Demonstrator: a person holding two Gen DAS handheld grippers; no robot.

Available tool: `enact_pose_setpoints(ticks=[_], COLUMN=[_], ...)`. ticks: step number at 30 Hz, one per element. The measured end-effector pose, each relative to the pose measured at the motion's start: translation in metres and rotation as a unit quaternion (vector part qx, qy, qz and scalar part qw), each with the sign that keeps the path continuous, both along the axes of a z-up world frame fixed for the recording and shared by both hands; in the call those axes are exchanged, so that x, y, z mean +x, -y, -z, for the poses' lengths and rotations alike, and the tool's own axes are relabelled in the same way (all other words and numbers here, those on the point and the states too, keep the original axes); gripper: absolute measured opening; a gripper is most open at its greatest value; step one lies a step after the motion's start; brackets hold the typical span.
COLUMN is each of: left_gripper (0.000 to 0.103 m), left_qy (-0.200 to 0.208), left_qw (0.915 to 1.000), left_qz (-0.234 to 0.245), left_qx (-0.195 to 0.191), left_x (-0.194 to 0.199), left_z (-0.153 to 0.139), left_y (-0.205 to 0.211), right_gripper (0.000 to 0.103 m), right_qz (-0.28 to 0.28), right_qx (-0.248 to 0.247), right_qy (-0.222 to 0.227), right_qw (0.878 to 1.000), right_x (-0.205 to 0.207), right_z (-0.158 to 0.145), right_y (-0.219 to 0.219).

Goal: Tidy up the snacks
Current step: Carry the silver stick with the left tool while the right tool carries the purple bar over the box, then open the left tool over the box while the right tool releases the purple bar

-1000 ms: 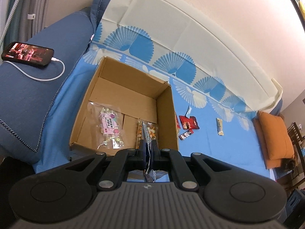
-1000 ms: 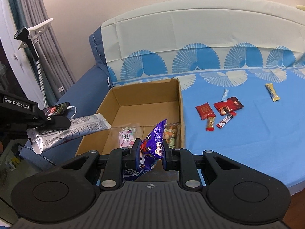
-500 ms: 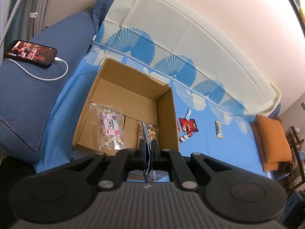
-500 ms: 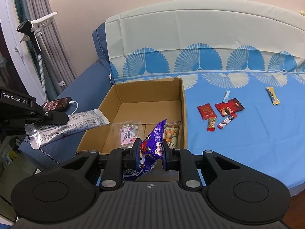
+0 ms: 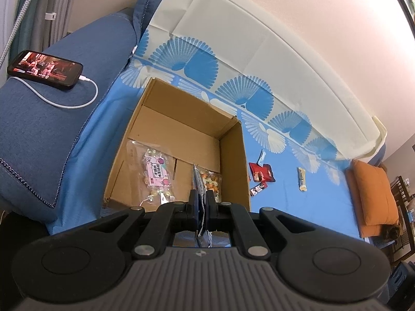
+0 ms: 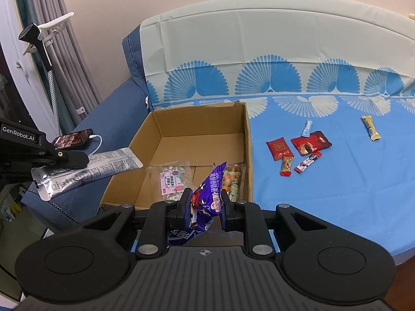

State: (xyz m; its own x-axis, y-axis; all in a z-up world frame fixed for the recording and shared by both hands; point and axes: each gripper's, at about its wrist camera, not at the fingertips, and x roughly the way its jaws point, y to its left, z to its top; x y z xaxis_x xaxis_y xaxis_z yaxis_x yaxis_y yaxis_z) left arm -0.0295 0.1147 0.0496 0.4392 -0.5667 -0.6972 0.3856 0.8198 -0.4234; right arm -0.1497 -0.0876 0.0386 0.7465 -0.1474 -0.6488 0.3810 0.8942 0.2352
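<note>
The left gripper point(image 5: 201, 202) is pinched fully together on a flat silver foil packet point(image 6: 85, 171) printed with small text, which it carries edge-on, so its own camera sees only a thin sliver between the pads. From the other side the packet sticks out level, off the near left corner of the open brown cardboard box point(image 6: 246, 140) and above the dark blue sofa arm point(image 6: 114, 108).

The right gripper point(image 6: 205, 202) has its jaws part-way closed, clamped on a crumpled purple snack bag point(image 6: 210, 194) with white lettering. The bag's top corner pokes up between the fingers, just short of the box's near edge.

The box sits on a light blue sheet point(image 6: 337, 181) with a fan pattern. Inside it, against the near wall, lie a clear bag of pale sweets with a pink label point(image 5: 155, 173) and, beside it in the right corner, a clear bag of orange and green nuts point(image 5: 211, 178).

Out on the sheet to the right of the box, well clear of both claws, lie a red square sachet point(image 6: 278, 147), a dark red coffee pouch point(image 6: 311, 142), a small red-ended bar point(image 6: 286, 165), a slim red and black stick point(image 6: 308, 162), a thin pale blue stick point(image 6: 307, 128) and, farther off, a yellow wrapped bar point(image 6: 371, 128).

A phone with a lit screen point(image 5: 45, 68) rests on the sofa arm, plugged into a white cable point(image 5: 70, 101).
</note>
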Motion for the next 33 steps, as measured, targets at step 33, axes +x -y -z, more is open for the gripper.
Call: enact_pose_setpoints(ticks=[33], left_gripper=[0.005], left_qy=[-0.009], left_qw=[0.9996], left_qz=[-0.007], left_qx=[0.025], left_x=[0.082], left_z=[0.031], left_y=[0.032], right_gripper=[0.023], right_qz=[-0.029], right_qx=[0.004], right_qy=[-0.028], right_qw=[0.999], right_x=[0.104], right_z=[0.021], right_y=[0.022])
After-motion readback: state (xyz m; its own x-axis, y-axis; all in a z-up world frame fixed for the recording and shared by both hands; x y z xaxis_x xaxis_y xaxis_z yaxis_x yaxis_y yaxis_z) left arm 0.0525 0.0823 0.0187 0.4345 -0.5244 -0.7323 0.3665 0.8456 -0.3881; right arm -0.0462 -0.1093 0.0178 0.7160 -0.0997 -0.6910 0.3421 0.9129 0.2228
